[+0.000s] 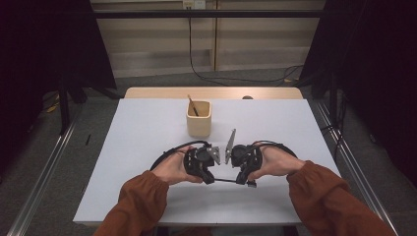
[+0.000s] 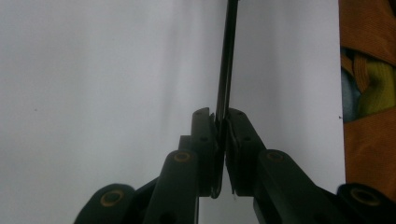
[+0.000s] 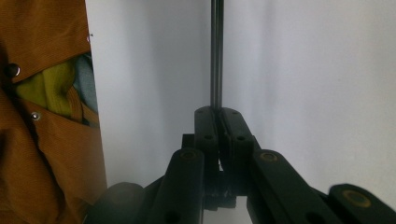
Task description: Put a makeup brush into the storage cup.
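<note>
Black and thin, a rod (image 1: pixel 225 181) runs level between the two grippers at the near middle of the white table (image 1: pixel 142 128), just above its surface as far as the high view lets me judge. The left gripper (image 1: pixel 210 180) pinches one end of it: in the left gripper view its jaws are pressed together on the dark strip (image 2: pixel 227 70), which runs straight up and away from the pads (image 2: pixel 205 128). The right gripper (image 1: pixel 241 181) clamps the other end, and in the right gripper view its jaws meet tightly around the same slim rod (image 3: pixel 216 51). Both hands sit close together, the left hand (image 1: pixel 172 168) and the right hand (image 1: pixel 276 162) coming out of rust-orange sleeves (image 1: pixel 140 201). Farther back, near the table's middle, stands a pale beige square cup (image 1: pixel 198 119) with a wooden stick (image 1: pixel 193 105) leaning inside it, well apart from the grippers.
</note>
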`<state>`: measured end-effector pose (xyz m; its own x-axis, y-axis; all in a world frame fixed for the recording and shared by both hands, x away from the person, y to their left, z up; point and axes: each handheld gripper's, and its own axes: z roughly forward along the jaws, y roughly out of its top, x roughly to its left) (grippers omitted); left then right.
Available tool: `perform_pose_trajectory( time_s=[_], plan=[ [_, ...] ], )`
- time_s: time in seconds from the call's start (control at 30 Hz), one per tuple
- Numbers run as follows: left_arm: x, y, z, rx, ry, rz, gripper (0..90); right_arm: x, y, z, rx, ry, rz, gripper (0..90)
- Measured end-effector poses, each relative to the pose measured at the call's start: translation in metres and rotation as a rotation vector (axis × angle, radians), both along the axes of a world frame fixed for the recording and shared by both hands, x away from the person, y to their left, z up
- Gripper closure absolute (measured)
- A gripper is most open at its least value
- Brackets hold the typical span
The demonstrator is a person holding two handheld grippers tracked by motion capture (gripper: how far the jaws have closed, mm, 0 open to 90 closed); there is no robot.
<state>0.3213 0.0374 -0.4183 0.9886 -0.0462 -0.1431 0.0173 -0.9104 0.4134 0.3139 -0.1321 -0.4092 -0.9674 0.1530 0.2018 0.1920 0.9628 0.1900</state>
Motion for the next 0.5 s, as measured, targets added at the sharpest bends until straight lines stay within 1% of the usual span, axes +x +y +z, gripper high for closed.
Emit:
perform_pose_trajectory(
  time_s=[0.03, 0.07, 0.1, 0.13, 0.17, 0.2, 0.23, 0.33, 0.37, 0.4, 0.43, 0.47, 0.5],
  plan=[
    [-0.0004, -0.0008, -0.0003, 0.005, -0.009, -0.010, 83.7, -0.0007, 0.0000, -0.0006, -0.006, 0.005, 0.006, 86.3],
    [-0.0013, -0.0013, -0.0010, -0.001, -0.003, -0.012, 84.1, -0.0010, -0.0002, -0.0009, -0.006, 0.003, 0.007, 86.3],
    [-0.0027, -0.0014, -0.0016, -0.007, 0.004, 0.000, 84.5, -0.0009, -0.0008, -0.0010, -0.005, 0.003, 0.010, 86.2],
    [-0.0019, -0.0013, -0.0013, 0.000, 0.004, -0.018, 84.9, -0.0008, -0.0016, -0.0010, -0.002, 0.009, 0.012, 86.1],
    [-0.0026, -0.0013, -0.0012, 0.005, 0.016, -0.022, 85.1, -0.0009, -0.0020, -0.0011, 0.001, 0.009, 0.012, 86.0],
    [-0.0031, -0.0012, -0.0012, 0.003, 0.012, -0.019, 85.4, -0.0008, -0.0026, -0.0012, 0.008, 0.003, 0.015, 85.9],
    [-0.0027, -0.0011, -0.0009, 0.004, 0.023, -0.025, 85.5, -0.0011, -0.0028, -0.0012, 0.011, 0.003, 0.017, 85.8],
    [-0.0034, 0.0000, -0.0006, -0.001, 0.017, -0.017, 85.6, -0.0018, -0.0032, -0.0011, 0.020, 0.003, 0.021, 85.4],
    [-0.0029, 0.0005, 0.0002, 0.006, 0.017, -0.025, 85.6, -0.0022, -0.0035, -0.0006, 0.018, 0.005, 0.015, 85.0],
    [-0.0037, 0.0010, 0.0000, 0.000, 0.022, -0.017, 85.7, -0.0013, -0.0042, -0.0001, 0.026, 0.001, 0.012, 84.5],
    [-0.0036, 0.0014, 0.0003, 0.001, 0.019, -0.017, 85.7, -0.0011, -0.0049, 0.0007, 0.030, 0.003, 0.007, 83.3],
    [-0.0031, 0.0017, 0.0004, 0.012, 0.023, -0.023, 85.7, -0.0006, -0.0054, 0.0018, 0.040, 0.002, 0.006, 80.1],
    [-0.0028, 0.0021, 0.0001, 0.014, 0.017, -0.026, 85.7, 0.0000, -0.0062, 0.0026, 0.051, 0.001, 0.002, 77.7]
  ],
)
